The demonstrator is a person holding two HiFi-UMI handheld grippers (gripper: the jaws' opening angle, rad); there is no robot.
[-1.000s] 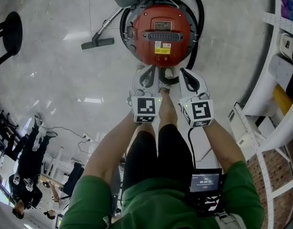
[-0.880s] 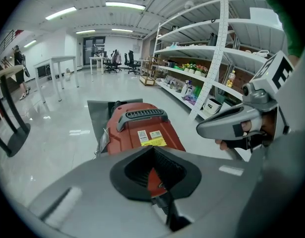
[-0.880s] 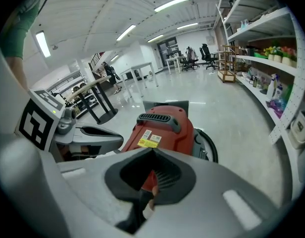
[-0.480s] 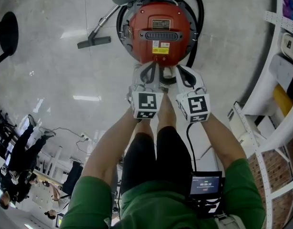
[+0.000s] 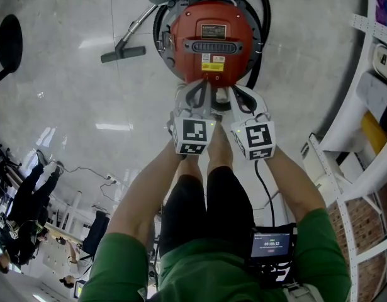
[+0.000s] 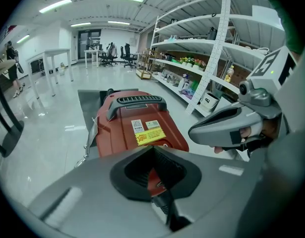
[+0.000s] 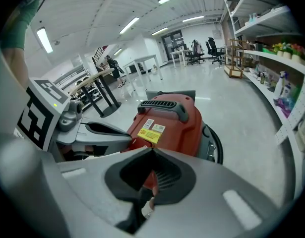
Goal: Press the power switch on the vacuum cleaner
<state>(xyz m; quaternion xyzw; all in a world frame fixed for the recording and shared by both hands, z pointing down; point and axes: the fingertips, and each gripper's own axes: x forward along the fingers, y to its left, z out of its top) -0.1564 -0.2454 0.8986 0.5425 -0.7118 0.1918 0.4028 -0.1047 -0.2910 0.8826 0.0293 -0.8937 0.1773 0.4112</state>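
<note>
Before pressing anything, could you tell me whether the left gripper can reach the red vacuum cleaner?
Probably yes: the left gripper, jaws shut, sits right at the vacuum cleaner's near edge with nothing between them. The right gripper is beside it, not across its path.

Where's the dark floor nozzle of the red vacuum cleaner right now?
In the head view the dark floor nozzle lies on the pale floor at upper left, left of the round red vacuum cleaner.

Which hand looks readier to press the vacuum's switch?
Left, probably: the left gripper points near the middle of the vacuum; the right gripper sits further to the side. I can't make out the switch.
</note>
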